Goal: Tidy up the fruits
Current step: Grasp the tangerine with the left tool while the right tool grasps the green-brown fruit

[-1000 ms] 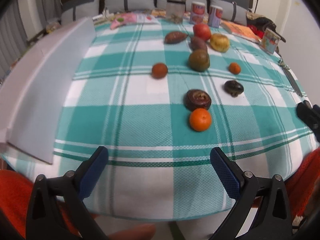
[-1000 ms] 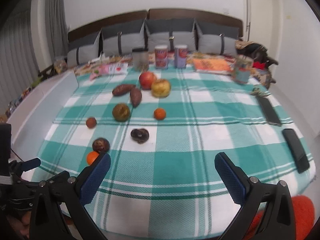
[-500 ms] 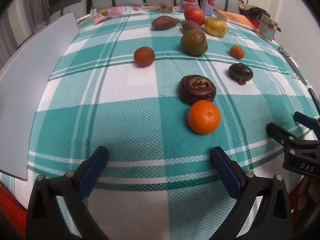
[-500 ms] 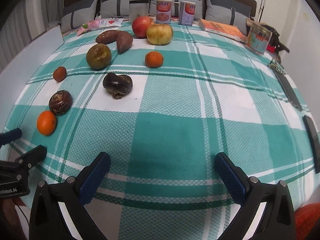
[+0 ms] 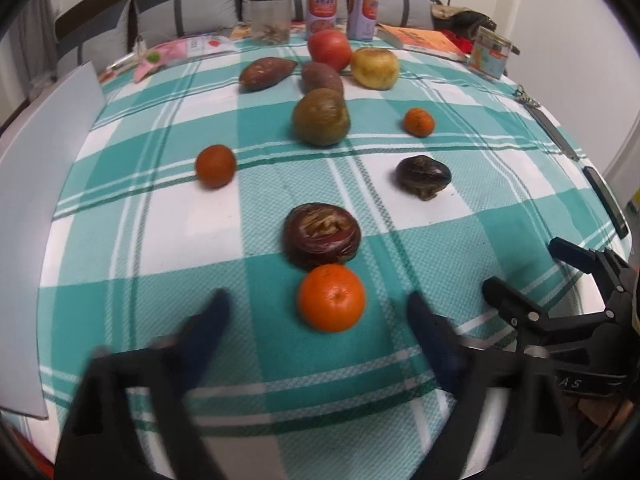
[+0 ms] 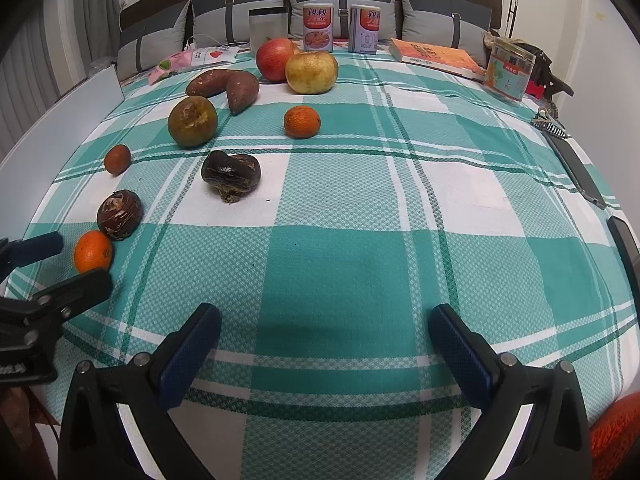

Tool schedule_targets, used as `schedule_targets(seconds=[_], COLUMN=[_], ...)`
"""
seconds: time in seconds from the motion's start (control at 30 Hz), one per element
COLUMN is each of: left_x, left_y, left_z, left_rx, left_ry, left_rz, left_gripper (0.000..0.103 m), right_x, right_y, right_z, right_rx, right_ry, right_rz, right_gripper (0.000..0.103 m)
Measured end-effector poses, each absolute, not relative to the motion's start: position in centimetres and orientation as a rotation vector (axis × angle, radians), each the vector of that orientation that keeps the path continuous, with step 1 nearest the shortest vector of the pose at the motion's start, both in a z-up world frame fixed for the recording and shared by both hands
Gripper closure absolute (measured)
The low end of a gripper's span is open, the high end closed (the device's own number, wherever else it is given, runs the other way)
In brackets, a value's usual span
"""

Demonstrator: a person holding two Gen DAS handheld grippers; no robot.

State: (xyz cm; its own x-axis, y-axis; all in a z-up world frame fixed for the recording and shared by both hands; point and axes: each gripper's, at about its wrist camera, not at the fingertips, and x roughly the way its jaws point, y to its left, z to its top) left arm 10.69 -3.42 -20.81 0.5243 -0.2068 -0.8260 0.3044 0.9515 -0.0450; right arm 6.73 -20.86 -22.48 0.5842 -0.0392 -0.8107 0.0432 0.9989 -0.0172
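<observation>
Several fruits lie on a teal-and-white checked cloth [image 5: 120,240]. My left gripper [image 5: 316,320] is open and blurred, its fingers either side of a bright orange [image 5: 331,297], just short of it. Behind the orange sits a dark shrivelled round fruit [image 5: 321,236]. Farther back lie a small orange fruit [image 5: 215,165], a brown-green fruit [image 5: 320,117], a dark wrinkled fruit [image 5: 423,176], a small tangerine [image 5: 418,121], two sweet potatoes [image 5: 267,74], a red apple [image 5: 330,49] and a yellow fruit [image 5: 375,68]. My right gripper [image 6: 324,336] is open and empty over bare cloth; the orange [image 6: 93,251] is far left.
A white board [image 5: 36,184] lies along the left edge. Two cans [image 6: 318,27], a jar [image 6: 268,24], a book [image 6: 436,56] and a tin [image 6: 510,68] stand at the back. Dark flat objects [image 6: 576,168] lie along the right edge. Grey cushions are behind.
My left gripper has moved forward and lower, so the orange now sits between its fingertips. My right gripper has also come closer to the cloth.
</observation>
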Motion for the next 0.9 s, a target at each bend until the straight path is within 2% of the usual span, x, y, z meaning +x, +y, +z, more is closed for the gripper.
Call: schedule_targets(seconds=[0.03, 0.1, 0.13, 0.6, 0.67, 0.77, 0.9], left_x=[10.8, 10.7, 10.7, 11.7, 11.9, 12.1, 12.3], left_y=[-3.4, -3.3, -3.0, 4.2, 5.0, 5.3, 5.4], left_z=[-21.0, -20.9, -20.9, -19.9, -20.1, -20.4, -20.2], left_rx=[0.113, 0.118, 0.108, 0.053, 0.023, -0.008, -0.02], left_ry=[0.986, 0.968, 0.967, 0.93, 0.941, 0.951, 0.951], left_rz=[-0.315, -0.315, -0.322, -0.157, -0.152, -0.158, -0.163], left_gripper=[0.056, 0.06, 0.072, 0.073, 0.073, 0.073, 0.073], right_x=[6.7, 6.7, 6.7, 6.9, 7.3, 8.8, 14.7], right_y=[-20.9, -20.9, -20.9, -21.2, -21.6, -21.5, -17.6], right_z=[-22.5, -22.5, -22.5, -22.3, -21.5, -18.8, -16.7], right_rx=[0.003, 0.003, 0.004, 0.007, 0.043, 0.112, 0.077], right_ry=[0.945, 0.945, 0.946, 0.979, 1.006, 0.949, 0.978], right_rz=[-0.047, -0.045, -0.046, -0.021, -0.019, 0.027, 0.196], right_gripper=[0.0, 0.0, 0.0, 0.0, 0.0, 0.0, 0.0])
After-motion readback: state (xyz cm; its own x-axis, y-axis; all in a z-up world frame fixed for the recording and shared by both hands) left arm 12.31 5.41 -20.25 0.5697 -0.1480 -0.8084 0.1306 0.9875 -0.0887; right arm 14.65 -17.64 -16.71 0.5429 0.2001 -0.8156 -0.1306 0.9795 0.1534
